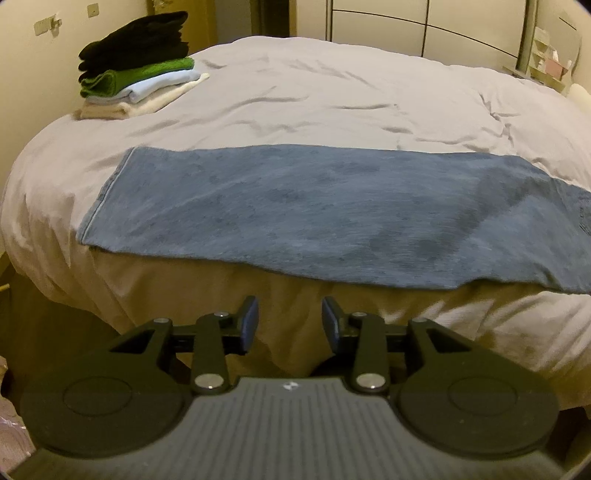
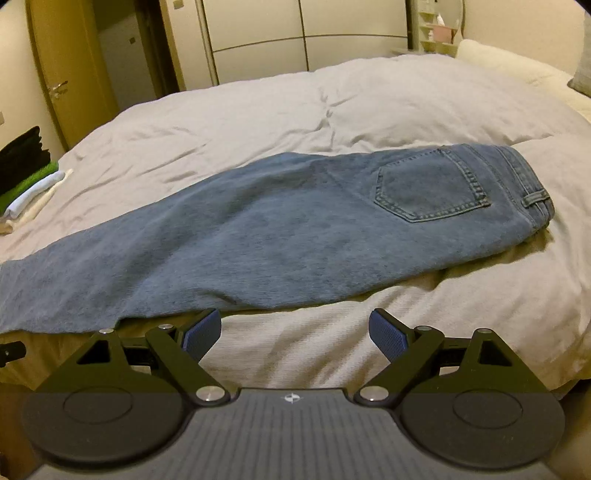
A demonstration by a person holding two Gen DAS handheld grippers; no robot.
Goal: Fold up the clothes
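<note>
A pair of blue jeans (image 1: 295, 214) lies flat along the near edge of the bed, folded lengthwise, leg hem to the left and waist with back pocket to the right (image 2: 428, 188). My left gripper (image 1: 290, 319) is open and empty, below and in front of the jeans' middle, over the bed's side. My right gripper (image 2: 295, 330) is open wide and empty, just in front of the jeans' near edge, below the thigh part.
A stack of folded clothes (image 1: 136, 59), black, green, light blue and cream, sits at the far left corner of the bed; it also shows in the right wrist view (image 2: 26, 173). The grey duvet (image 1: 332, 96) covers the bed. Wardrobe doors (image 2: 303, 33) stand behind.
</note>
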